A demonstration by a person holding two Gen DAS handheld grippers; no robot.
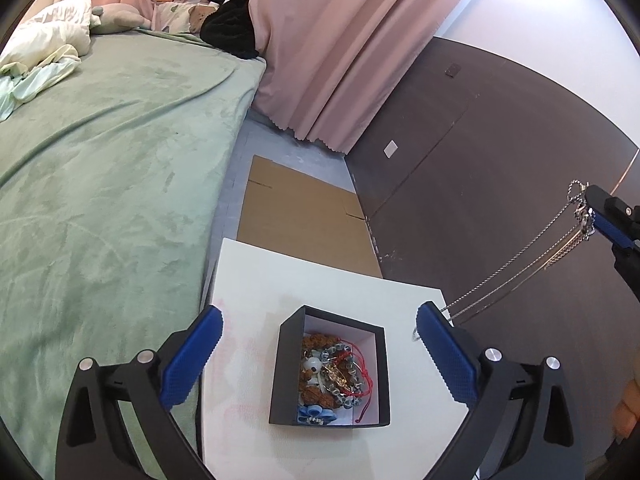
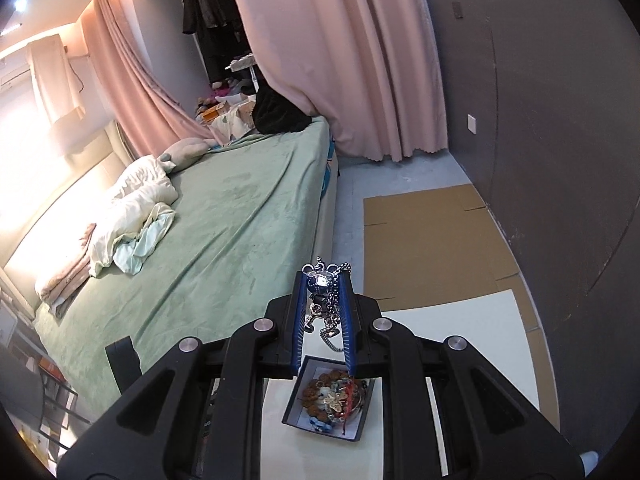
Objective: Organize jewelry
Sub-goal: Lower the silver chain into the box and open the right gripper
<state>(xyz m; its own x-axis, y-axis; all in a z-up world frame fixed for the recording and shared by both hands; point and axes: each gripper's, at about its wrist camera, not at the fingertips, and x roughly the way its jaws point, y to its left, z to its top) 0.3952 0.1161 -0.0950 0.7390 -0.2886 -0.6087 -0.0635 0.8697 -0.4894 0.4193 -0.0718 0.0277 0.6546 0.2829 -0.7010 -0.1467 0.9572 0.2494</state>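
Necklace (image 2: 326, 304) clamped between the jaws of the right gripper (image 2: 323, 280), lifted in the air above the surface (image 1: 256, 280). Round silver pendant sits at the fingertips; chain bunched between the blue pads (image 2: 298, 320), a short loop hanging below them. From the left wrist view the chain strands run from the right gripper (image 1: 591, 216) down toward the far right corner of the surface, passing behind the left gripper's right finger; whether the low end touches the surface cannot be told.

Box (image 1: 288, 364): black, open, white inside, standing on the surface near its near edge, between the fingers of the left gripper (image 1: 320, 360). Contents heaped together: brown bead bracelet (image 1: 314, 392), clear bead bracelet (image 1: 352, 372), red cord (image 1: 362, 390), small white figure (image 1: 313, 368), blue flower piece (image 1: 314, 412) at the near wall. In the right wrist view the box (image 2: 298, 384) lies directly under the right gripper.

Left gripper: jaws spread wide, nothing in them, hovering over the box.

Surroundings: bed (image 1: 100, 180) with green cover along the left edge of the surface; flat cardboard (image 1: 304, 224) on the floor beyond the far edge; pink curtain (image 1: 340, 40); dark wall (image 1: 500, 140) on the right
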